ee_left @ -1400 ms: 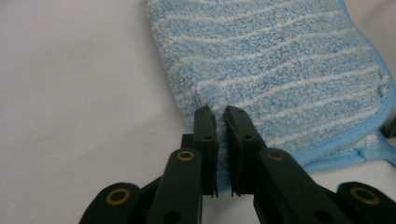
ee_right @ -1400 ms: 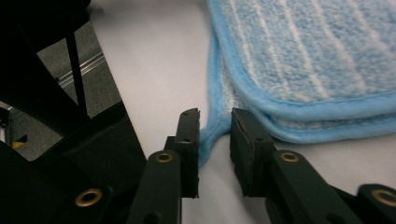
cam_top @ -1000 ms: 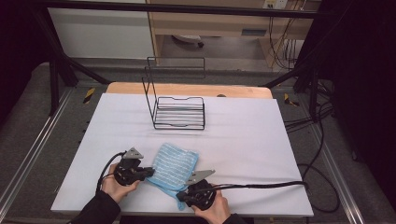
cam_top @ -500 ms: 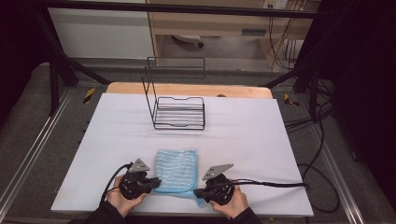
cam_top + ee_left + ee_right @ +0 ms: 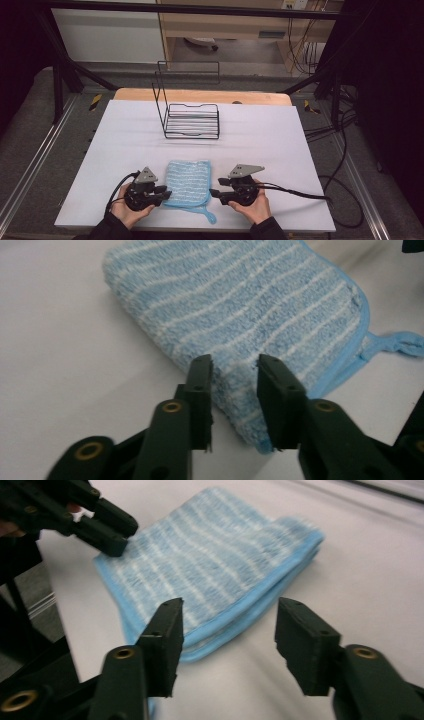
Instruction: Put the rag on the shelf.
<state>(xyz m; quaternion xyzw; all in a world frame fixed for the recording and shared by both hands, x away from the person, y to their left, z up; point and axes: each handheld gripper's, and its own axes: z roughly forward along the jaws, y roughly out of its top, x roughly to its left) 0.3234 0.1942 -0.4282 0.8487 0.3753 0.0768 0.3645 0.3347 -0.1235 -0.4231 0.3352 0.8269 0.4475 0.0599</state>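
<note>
A folded light-blue striped cloth [image 5: 187,181] lies flat on the white table near its front edge, a blue loop [image 5: 210,218] trailing from its near corner. My left gripper [image 5: 166,192] lies at the cloth's left edge. In the left gripper view its jaws [image 5: 234,385] have just been opening, with a fold of the cloth [image 5: 240,305] loosely between them. My right gripper [image 5: 213,192] sits just off the cloth's right edge. Its jaws [image 5: 227,630] have just been opening and stand wide with nothing between them. The cloth [image 5: 210,555] lies beyond them, with the left gripper [image 5: 107,530] at its far corner.
A black wire rack [image 5: 192,122] with a tall back stands at the middle of the table. A wooden board [image 5: 200,95] borders the far edge. The right gripper's cable [image 5: 300,192] trails to the right. Bare white table [image 5: 300,145] spreads around the cloth.
The cloth, held slanted by both grippers before, now lies square and flat. Both jaws have opened off it, and the right gripper has drawn away to the right.
</note>
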